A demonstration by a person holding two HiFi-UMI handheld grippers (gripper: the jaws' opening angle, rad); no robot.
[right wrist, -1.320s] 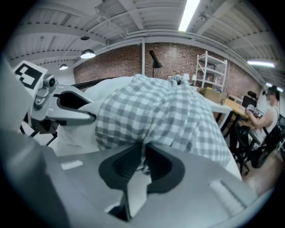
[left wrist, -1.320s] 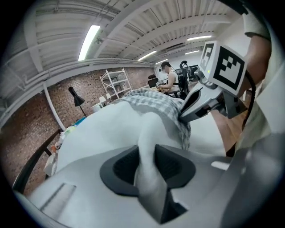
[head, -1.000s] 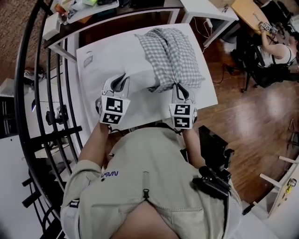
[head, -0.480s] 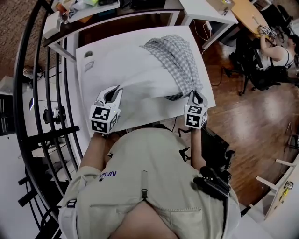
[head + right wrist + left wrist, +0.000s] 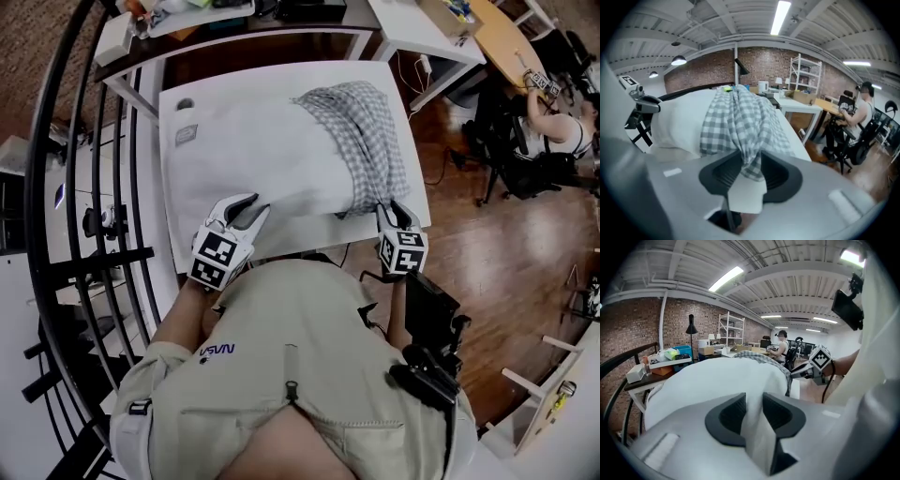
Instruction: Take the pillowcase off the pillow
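The head view looks steeply down on the bench [image 5: 234, 80]. Both gripper views skim low and close, sharing the pillow [image 5: 717, 380].

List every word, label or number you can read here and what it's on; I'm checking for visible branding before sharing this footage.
"NASA": small print on the person's shirt, upside down in the head view.
Small tag on the white table: too small to read.
Left cube and right cube: square black-and-white patterns only, no letters or numbers.
Nothing else is readable.

My grey two-jaw left gripper [image 5: 248, 208] and right gripper [image 5: 393, 210] sit near me, tilted down. Jaws just opening: white pillow [image 5: 717, 380] between left's, grey-checked pillowcase [image 5: 740, 117] between right's.
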